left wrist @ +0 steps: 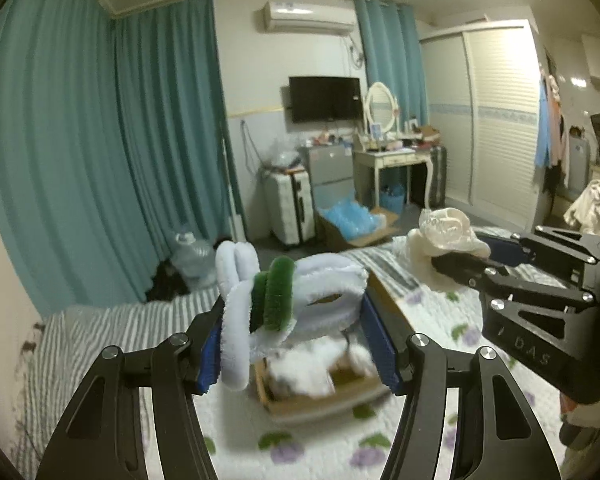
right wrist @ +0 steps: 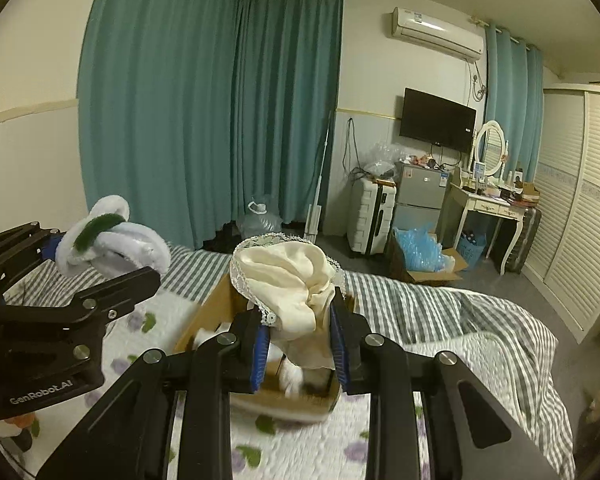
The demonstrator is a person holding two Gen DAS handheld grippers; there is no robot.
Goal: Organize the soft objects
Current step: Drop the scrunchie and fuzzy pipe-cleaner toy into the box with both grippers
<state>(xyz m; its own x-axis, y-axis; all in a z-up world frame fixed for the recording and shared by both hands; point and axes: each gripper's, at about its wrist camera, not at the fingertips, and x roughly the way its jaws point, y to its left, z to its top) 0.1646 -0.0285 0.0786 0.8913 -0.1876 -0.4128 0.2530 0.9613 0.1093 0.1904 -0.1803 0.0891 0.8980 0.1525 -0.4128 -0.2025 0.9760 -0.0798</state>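
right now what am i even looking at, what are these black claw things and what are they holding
They are two hand-held grippers, one in each of a person's hands, each with a camera looking along its fingers; one picture comes from each. The left gripper is shut on a fluffy white toy with green bands. The right gripper is shut on a cream lace-trimmed cloth. Both are held above an open cardboard box with more white soft things inside, standing on a bed with a floral quilt.

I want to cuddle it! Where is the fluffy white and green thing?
The fluffy white and green thing is gripped in the left claw, held above the cardboard box on the bed.
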